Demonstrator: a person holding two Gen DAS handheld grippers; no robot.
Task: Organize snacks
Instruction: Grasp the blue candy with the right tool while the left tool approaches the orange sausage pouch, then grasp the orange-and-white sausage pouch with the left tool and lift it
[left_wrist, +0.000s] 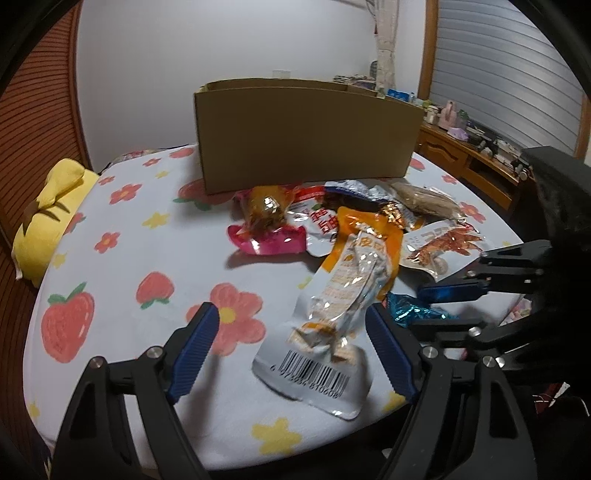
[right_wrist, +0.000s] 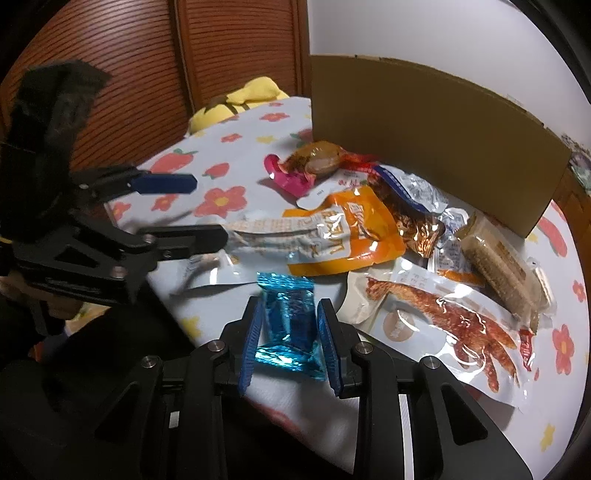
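White walls, a brown slatted door and a wooden desk are seen behind a surface covered with a flowered cloth (left_wrist: 155, 258); whether it is a bed or a table cannot be told.

From the left wrist view, a cardboard box (left_wrist: 306, 140) is seen standing toward the far edge of the cloth, with a yellow plush (left_wrist: 51, 214) at the left edge. A heap of snacks is spread just in front of the box: a pink pack (left_wrist: 266, 225), an orange pouch (left_wrist: 369, 236), a cracker pack (left_wrist: 424, 203) and a jerky pack (left_wrist: 443, 247). The left tongs (left_wrist: 291, 350) are held released, and a white pouch (left_wrist: 328, 332) with a barcode lies between the blue pads; its side appears to be met by the right pad (left_wrist: 391, 354), while the left pad stands clear. Beside them on the right, the right tongs (left_wrist: 443, 306) are seen from the side, closed about a blue packet (left_wrist: 410, 314) near the right edge.

From the right wrist view, the right tongs (right_wrist: 290, 341) are seen clenched on the blue packet (right_wrist: 290, 325), which lies on the cloth near its front edge, both pads being pressed against its sides. The left tongs (right_wrist: 207, 210) are seen at the left, spread apart over the end of the white pouch (right_wrist: 266, 232). The orange pouch (right_wrist: 351, 229), pink pack (right_wrist: 291, 173), cracker pack (right_wrist: 506, 266) and jerky pack (right_wrist: 454, 336) are spread between the tongs and the box (right_wrist: 424, 122), and the plush (right_wrist: 236, 103) is seen at the far corner.
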